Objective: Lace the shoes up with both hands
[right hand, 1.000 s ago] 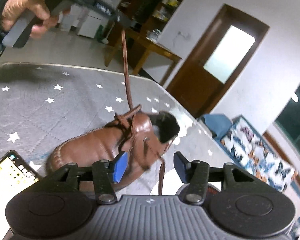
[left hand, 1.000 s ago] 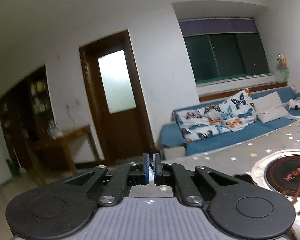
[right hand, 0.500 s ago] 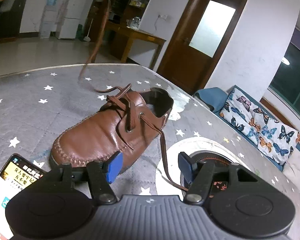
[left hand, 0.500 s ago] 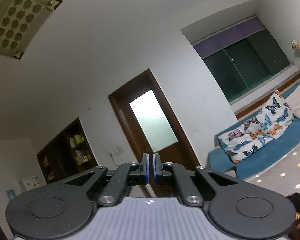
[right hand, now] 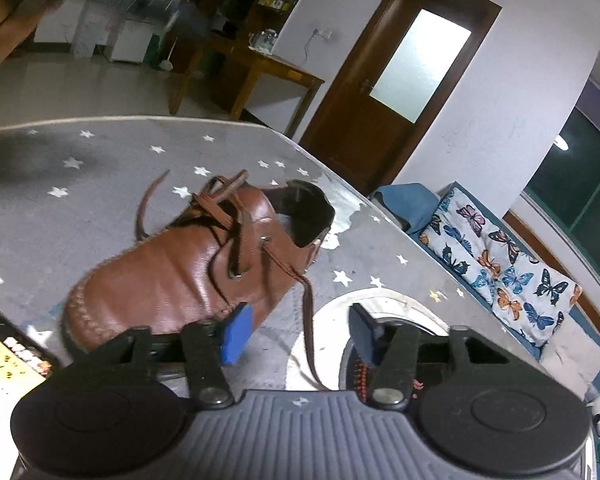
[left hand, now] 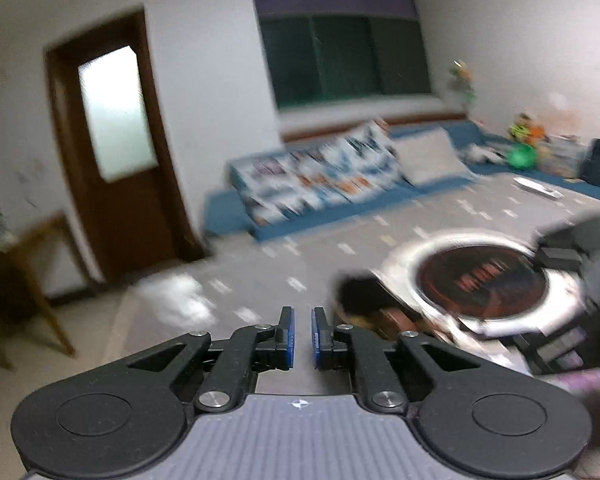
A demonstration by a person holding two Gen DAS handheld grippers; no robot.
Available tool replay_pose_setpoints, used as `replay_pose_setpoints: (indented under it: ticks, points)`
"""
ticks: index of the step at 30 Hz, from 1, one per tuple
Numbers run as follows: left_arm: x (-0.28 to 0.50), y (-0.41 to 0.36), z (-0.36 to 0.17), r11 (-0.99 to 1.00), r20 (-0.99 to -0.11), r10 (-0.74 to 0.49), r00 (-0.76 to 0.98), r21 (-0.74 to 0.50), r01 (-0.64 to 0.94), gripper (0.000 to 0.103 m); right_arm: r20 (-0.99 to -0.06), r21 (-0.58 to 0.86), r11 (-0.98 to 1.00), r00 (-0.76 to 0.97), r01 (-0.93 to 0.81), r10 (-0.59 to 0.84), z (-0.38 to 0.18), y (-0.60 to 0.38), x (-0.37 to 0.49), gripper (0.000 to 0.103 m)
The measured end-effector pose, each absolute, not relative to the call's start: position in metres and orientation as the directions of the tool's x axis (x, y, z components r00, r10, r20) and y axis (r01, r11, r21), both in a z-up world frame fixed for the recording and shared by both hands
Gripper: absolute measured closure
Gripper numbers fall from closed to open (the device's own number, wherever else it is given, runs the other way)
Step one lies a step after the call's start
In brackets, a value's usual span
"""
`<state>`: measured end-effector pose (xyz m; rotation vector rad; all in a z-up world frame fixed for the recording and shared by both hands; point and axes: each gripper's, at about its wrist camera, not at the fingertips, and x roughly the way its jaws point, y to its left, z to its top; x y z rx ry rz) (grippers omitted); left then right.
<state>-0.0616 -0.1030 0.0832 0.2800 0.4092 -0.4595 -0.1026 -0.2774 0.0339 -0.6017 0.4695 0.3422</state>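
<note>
Two grippers: left gripper (left hand: 302, 338), jaws narrowly apart, empty, opening; right gripper (right hand: 298, 334), jaws closing around the dangling lace (right hand: 309, 320), untouched. Brown shoe (right hand: 172, 276) lies on the bench (right hand: 100, 184).

No legible text anywhere (phone screen (right hand: 4, 364) and cooktop (right hand: 380, 364) markings too blurred)

The brown shoe (right hand: 188, 268) lies on the star-patterned cloth (right hand: 100, 184). One lace end (right hand: 308, 320) hangs between the right gripper (right hand: 300, 332) pads (untouched) as its jaws are closing.
</note>
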Motion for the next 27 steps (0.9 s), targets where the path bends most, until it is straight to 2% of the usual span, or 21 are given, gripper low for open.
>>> replay_pose_setpoints:
  ticks: [2,7,11,15,18,25,27]
  points:
    - [-0.051,-0.108,0.07,0.841,-0.5,-0.419,0.758,0.101,0.532,0.091,-0.516,-0.458,0.775,0.84,-0.436,0.168,0.033,-0.276,-0.096,0.058]
    - [-0.02,-0.112,0.057,0.812,-0.535,-0.5,0.681,-0.016,0.583,0.089,-0.536,-0.459,0.761,0.826,-0.458,0.174,0.027,-0.271,-0.081,0.067]
    - [-0.012,-0.104,0.052,0.777,-0.536,-0.561,0.631,-0.078,0.625,0.072,-0.553,-0.461,0.747,0.814,-0.478,0.18,0.021,-0.269,-0.073,0.069]
    - [-0.008,-0.097,0.053,0.768,-0.531,-0.58,0.618,-0.104,0.632,0.07,-0.561,-0.466,0.736,0.807,-0.491,0.184,0.018,-0.269,-0.068,0.071]
    - [-0.006,-0.086,0.053,0.755,-0.52,-0.61,0.598,-0.152,0.638,0.071,-0.562,-0.465,0.733,0.805,-0.496,0.188,0.016,-0.27,-0.063,0.074]
    - [-0.008,-0.076,0.05,0.731,-0.508,-0.642,0.574,-0.18,0.659,0.089,-0.566,-0.479,0.717,0.803,-0.506,0.189,0.012,-0.271,-0.059,0.078]
    - [-0.012,-0.078,0.051,0.746,-0.506,-0.622,0.597,-0.152,0.648,0.094,-0.569,-0.478,0.716,0.8,-0.509,0.19,0.011,-0.27,-0.058,0.089]
